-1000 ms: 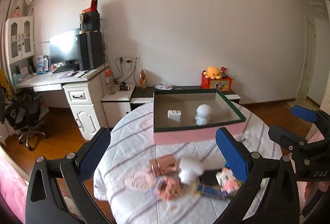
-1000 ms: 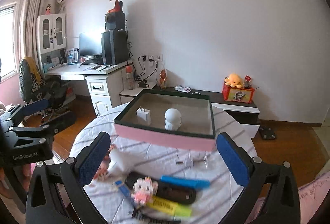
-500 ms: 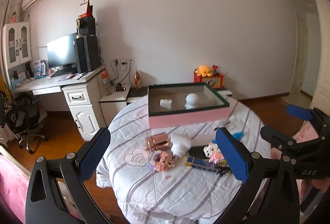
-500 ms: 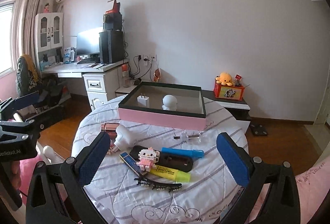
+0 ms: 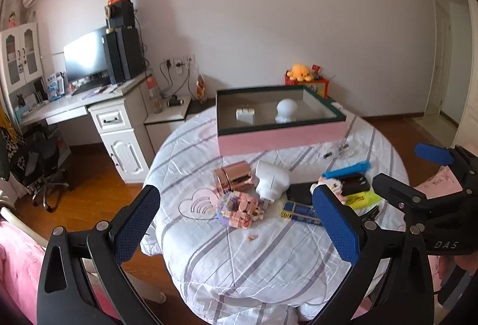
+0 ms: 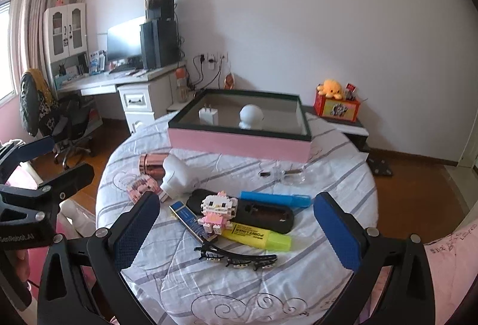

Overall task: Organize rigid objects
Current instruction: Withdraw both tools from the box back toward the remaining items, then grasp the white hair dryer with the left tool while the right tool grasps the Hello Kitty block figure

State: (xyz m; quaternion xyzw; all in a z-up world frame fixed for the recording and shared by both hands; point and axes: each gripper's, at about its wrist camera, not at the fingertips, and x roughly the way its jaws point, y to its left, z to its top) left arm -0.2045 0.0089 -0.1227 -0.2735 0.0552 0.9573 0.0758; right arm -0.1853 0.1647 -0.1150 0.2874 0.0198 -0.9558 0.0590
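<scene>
Both tools are held wide open and empty: the left gripper (image 5: 236, 223) low in its frame, the right gripper (image 6: 236, 229) likewise. The box (image 6: 239, 142), at frame centre, already holds a charger (image 6: 208, 116) and a white figure (image 6: 251, 116). The loose items are clustered at lower centre on the table (image 6: 343, 175): a brick cat (image 6: 216, 213), highlighter (image 6: 260, 236), blue marker (image 6: 274, 199), hair clip (image 6: 236, 259). One item should probably be picked at a time; the topmost cat is best approached squarely and lifted straight, so that neighbours are not dragged.
</scene>
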